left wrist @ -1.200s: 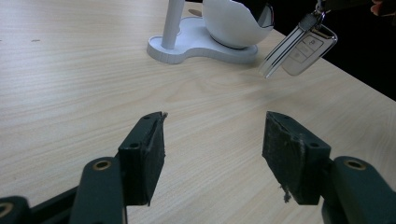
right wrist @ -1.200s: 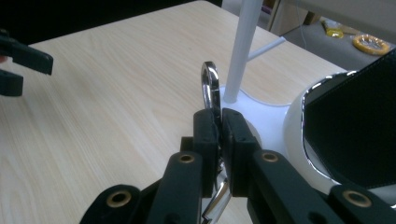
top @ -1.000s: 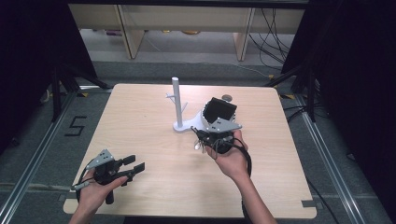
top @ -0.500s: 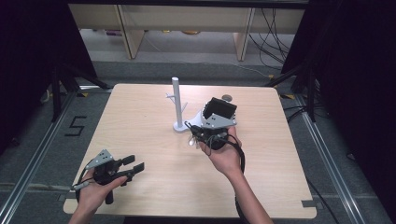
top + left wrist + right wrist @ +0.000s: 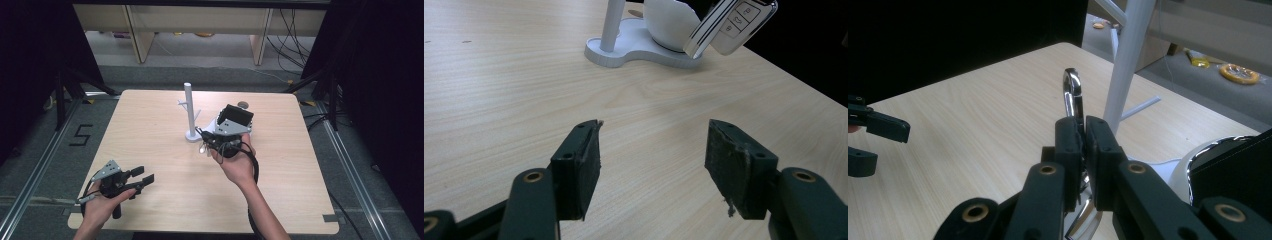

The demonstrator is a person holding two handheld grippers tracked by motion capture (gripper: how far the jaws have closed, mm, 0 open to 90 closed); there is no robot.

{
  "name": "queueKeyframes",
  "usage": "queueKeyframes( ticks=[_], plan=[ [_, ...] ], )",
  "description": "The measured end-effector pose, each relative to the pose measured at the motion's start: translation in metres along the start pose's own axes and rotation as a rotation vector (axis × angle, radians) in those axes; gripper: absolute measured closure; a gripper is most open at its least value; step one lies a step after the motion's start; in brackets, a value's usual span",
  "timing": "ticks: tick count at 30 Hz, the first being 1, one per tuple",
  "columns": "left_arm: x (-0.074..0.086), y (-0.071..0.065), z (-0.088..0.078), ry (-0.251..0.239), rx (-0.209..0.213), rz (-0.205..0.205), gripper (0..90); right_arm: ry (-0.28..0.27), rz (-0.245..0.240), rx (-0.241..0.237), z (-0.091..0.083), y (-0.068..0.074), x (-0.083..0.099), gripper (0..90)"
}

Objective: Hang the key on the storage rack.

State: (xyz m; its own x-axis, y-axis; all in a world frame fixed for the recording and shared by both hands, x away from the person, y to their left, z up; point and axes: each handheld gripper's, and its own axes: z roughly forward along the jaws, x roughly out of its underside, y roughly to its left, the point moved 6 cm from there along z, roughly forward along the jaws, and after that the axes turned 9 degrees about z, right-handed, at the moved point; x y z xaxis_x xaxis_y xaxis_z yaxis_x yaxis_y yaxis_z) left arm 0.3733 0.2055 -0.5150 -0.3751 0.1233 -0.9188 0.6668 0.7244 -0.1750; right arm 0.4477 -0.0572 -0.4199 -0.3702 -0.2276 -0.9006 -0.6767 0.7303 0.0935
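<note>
Black jaws of the right gripper (image 5: 1082,142) stand pressed together on a car key (image 5: 730,22), pinching its chrome ring (image 5: 1073,95), which sticks up above the pads in the right gripper view. In the left gripper view the key's body, white with a chrome edge and buttons on its face, hangs tilted above the table, in front of the white bowl (image 5: 669,22) that sits on the stand's base. In the high view the right gripper (image 5: 210,143) is held above the wooden table (image 5: 150,130), just beside the foot of the white stand (image 5: 189,112), an upright post with short side pegs rising from a flat base. Well apart from this, near the table's front left corner, the left gripper (image 5: 142,176) rests low in the person's left hand (image 5: 100,207). Its jaws stand wide apart with only bare wood between them, as the left gripper view shows, and its worn pads (image 5: 589,165) point across the table toward the stand and the key.
</note>
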Motion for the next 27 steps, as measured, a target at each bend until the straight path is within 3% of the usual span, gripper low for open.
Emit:
queueKeyframes(
  ticks=[9, 12, 14, 18, 20, 23, 25, 26, 27],
  plan=[
    [0.0, -0.001, 0.001, 0.0, 0.005, 0.001, 38.1, -0.014, 0.033, 0.007, 0.004, 0.003, -0.004, 85.9],
    [0.0, -0.001, 0.001, -0.002, 0.009, 0.002, 38.1, -0.034, 0.008, -0.003, 0.008, 0.004, -0.008, 85.9],
    [0.001, 0.0, 0.001, 0.003, 0.002, 0.0, 38.1, -0.025, 0.031, 0.008, 0.008, 0.005, -0.007, 85.9],
    [0.0, -0.001, 0.001, 0.003, 0.004, 0.002, 38.1, -0.041, 0.01, -0.006, 0.012, 0.005, -0.01, 85.9],
    [0.001, -0.001, 0.001, 0.003, 0.006, 0.002, 38.1, -0.033, 0.034, 0.0, 0.012, 0.007, -0.01, 85.9],
    [0.001, 0.0, 0.001, 0.003, 0.006, 0.001, 38.1, -0.039, 0.028, 0.007, 0.014, 0.008, -0.013, 85.9],
    [0.001, 0.0, 0.001, -0.003, 0.011, -0.002, 38.1, -0.039, 0.019, -0.014, 0.017, 0.01, -0.015, 85.9],
    [0.001, 0.0, 0.0, 0.002, 0.002, -0.003, 38.1, -0.049, 0.023, 0.009, 0.017, 0.009, -0.017, 85.9],
    [0.001, 0.0, 0.0, 0.0, 0.004, -0.004, 38.1, -0.051, 0.017, 0.002, 0.019, 0.01, -0.017, 85.9]
  ],
)
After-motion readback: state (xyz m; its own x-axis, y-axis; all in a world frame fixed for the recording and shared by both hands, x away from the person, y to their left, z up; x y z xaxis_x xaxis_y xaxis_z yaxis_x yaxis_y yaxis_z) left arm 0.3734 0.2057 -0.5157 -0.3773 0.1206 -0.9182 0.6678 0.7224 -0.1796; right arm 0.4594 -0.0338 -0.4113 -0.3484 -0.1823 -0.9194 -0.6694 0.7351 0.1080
